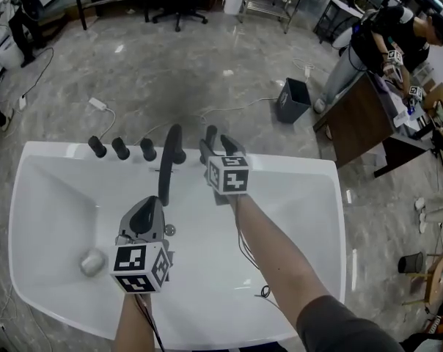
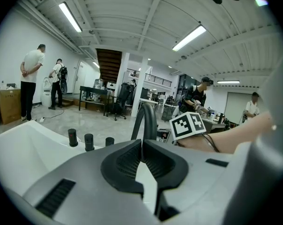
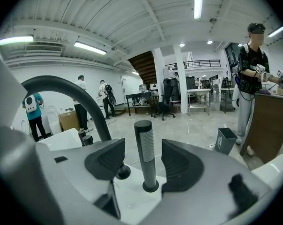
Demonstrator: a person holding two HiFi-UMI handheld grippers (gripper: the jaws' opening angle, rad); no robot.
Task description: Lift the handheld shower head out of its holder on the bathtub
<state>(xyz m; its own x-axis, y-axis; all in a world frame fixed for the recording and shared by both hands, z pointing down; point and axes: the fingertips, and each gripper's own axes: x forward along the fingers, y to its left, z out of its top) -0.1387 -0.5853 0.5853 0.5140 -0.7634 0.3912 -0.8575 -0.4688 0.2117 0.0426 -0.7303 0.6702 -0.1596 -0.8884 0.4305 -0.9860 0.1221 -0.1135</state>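
Note:
The black stick-shaped shower head stands upright in its round holder on the white bathtub's rim. My right gripper is open; the shower head rises between its jaws, and neither pad touches it. In the head view the shower head shows just beyond the right gripper, to the right of the curved black faucet spout. My left gripper hovers over the tub basin, shut with nothing in it, pointing at the spout.
Three black knobs line the rim left of the spout. A round drain plug lies in the basin. Beyond the tub are a dark bin, a brown desk, a floor cable and people standing.

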